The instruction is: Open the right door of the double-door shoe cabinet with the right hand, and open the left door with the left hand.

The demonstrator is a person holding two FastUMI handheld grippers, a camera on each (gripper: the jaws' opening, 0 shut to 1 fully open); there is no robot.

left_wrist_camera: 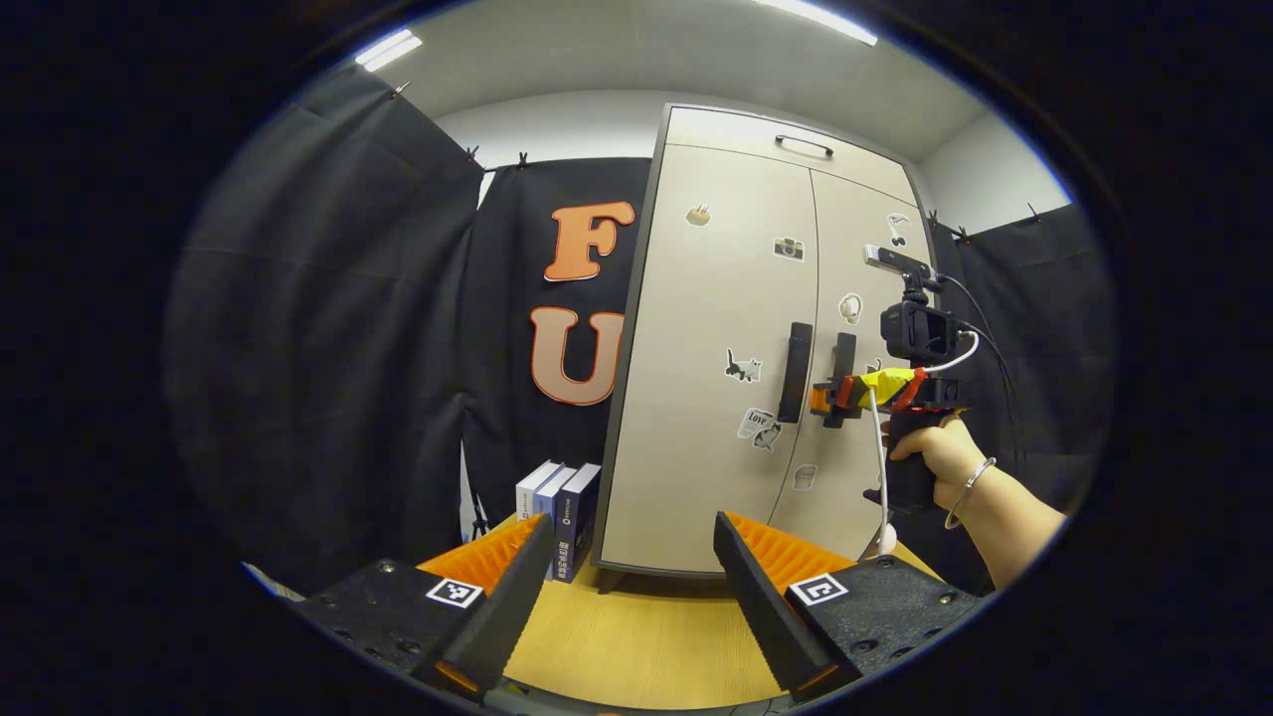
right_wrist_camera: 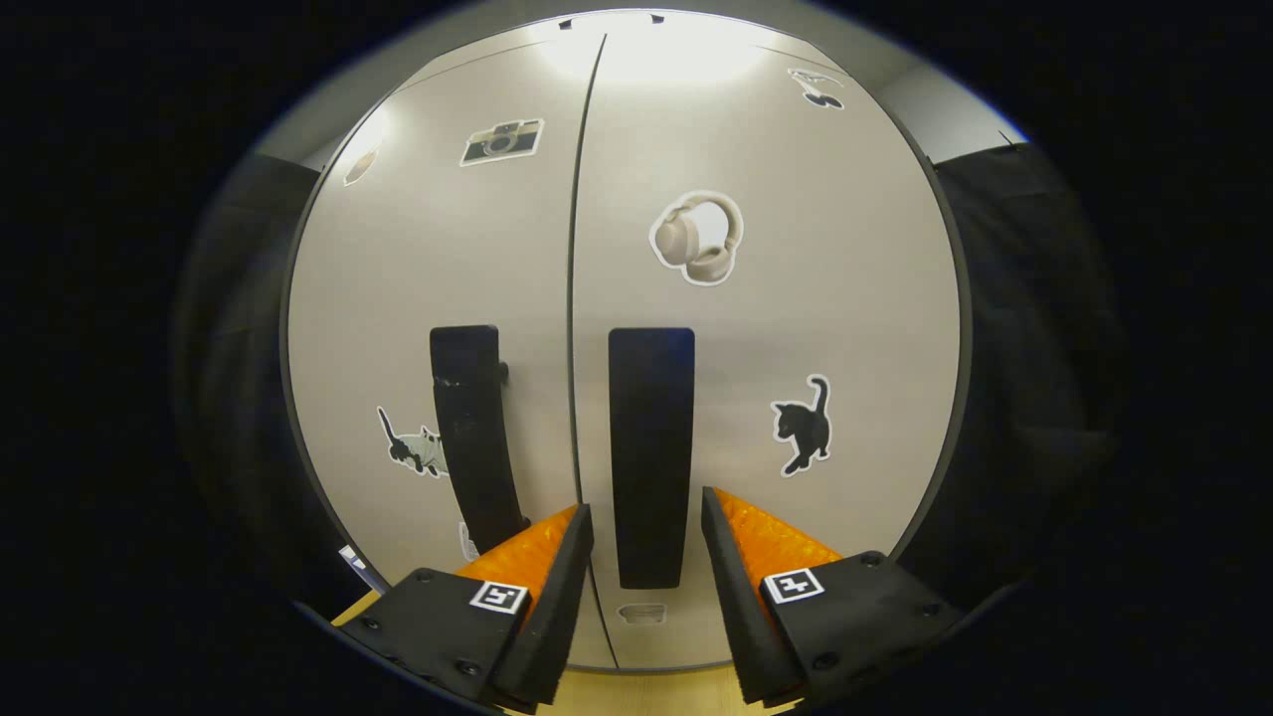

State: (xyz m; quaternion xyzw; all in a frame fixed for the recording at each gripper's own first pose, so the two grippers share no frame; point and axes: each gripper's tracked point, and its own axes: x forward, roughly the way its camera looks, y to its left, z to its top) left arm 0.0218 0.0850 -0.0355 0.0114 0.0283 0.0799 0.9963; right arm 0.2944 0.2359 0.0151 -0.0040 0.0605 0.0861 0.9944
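Both doors of the shoe cabinet (left_wrist_camera: 736, 328) closed, standing upright on the wooden table (left_wrist_camera: 646, 646), stickers scattered over the fronts. In the right gripper view: right gripper (right_wrist_camera: 646, 527) with fingers spread apart, straddling the lower part of the right door handle (right_wrist_camera: 651, 447) — not pressing on it; left door handle (right_wrist_camera: 472, 428) just beside, across the seam. In the left gripper view: left gripper (left_wrist_camera: 634, 542) parted wide, well back from the cabinet, holding nothing. Farther off there, a hand (left_wrist_camera: 935, 452) gripping the right gripper's grip at the handles. Books (left_wrist_camera: 559, 507) upright beside the cabinet's left side.
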